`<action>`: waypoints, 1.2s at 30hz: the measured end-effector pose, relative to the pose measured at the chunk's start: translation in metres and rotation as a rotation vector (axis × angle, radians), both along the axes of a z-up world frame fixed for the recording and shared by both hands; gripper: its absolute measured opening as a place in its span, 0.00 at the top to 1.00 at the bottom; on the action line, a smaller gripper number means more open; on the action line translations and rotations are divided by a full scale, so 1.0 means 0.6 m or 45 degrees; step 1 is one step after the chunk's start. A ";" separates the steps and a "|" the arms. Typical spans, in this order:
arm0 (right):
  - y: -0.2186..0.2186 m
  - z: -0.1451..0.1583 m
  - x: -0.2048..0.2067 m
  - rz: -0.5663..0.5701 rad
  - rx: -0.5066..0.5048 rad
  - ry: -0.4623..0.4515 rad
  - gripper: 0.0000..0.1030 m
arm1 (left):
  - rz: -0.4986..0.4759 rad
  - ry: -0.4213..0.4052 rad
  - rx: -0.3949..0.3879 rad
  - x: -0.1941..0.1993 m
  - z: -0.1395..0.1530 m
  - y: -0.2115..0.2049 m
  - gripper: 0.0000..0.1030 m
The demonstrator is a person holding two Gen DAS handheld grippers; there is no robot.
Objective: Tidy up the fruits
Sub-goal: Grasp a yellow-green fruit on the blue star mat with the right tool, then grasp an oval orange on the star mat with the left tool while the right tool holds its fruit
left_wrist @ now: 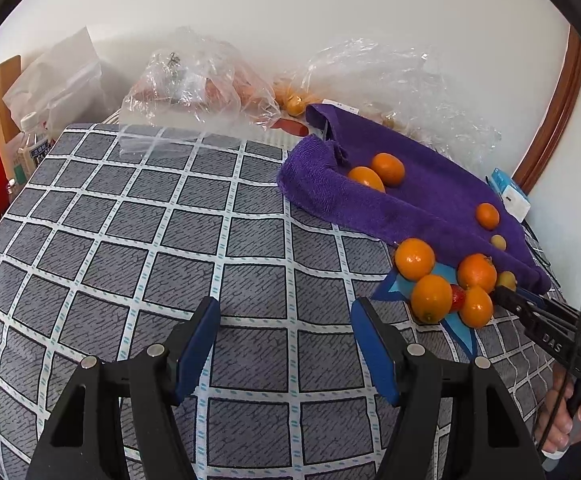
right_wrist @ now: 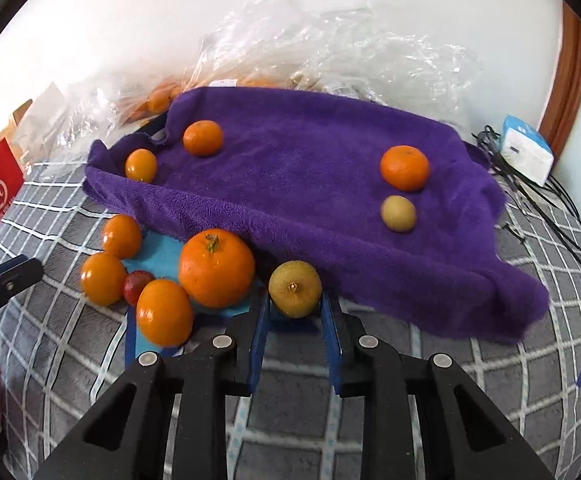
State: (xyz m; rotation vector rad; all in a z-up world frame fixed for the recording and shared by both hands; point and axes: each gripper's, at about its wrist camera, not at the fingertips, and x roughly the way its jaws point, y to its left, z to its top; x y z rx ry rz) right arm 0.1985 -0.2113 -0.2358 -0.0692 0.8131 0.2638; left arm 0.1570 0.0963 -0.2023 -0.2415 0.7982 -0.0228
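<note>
The right claw [right_wrist: 295, 312] has its two blue pads on both sides of a small yellow-green fruit [right_wrist: 295, 289], and it seems to grasp this fruit at the near edge of the purple towel [right_wrist: 290, 184]. Just to the left of it, a big orange [right_wrist: 216, 267] with a stem touches a smaller orange [right_wrist: 164, 312]. A red strawberry [right_wrist: 136, 286] lies between this one and two more oranges [right_wrist: 103, 278] further left, and all of them lie on or beside a blue star shape [right_wrist: 158, 254] on the checked cloth [right_wrist: 50, 344] of the table. On the towel, to the right, another yellow-green fruit [right_wrist: 398, 213] lies near a mandarin [right_wrist: 404, 167]. Two more mandarins [right_wrist: 203, 137] lie at the far left of the towel. Behind the towel there are clear plastic bags [right_wrist: 330, 52] against the wall, and a white and blue box [right_wrist: 526, 152] with black cables at the far right.

The left claw [left_wrist: 285, 344] is released, with its pads wide apart over the bare checked cloth. It holds nothing and stays well apart from the fruit group, which is at its right.
</note>
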 end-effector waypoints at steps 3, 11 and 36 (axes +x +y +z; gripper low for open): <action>-0.027 0.008 -0.026 -0.018 0.077 0.016 0.75 | -0.023 0.004 -0.005 0.000 -0.001 -0.003 0.37; -0.078 -0.005 -0.055 -0.031 0.099 0.090 0.75 | -0.085 -0.005 0.045 0.001 0.003 -0.020 0.37; -0.118 -0.002 -0.065 -0.148 0.133 -0.044 0.73 | -0.253 0.013 0.012 0.006 0.039 -0.112 0.37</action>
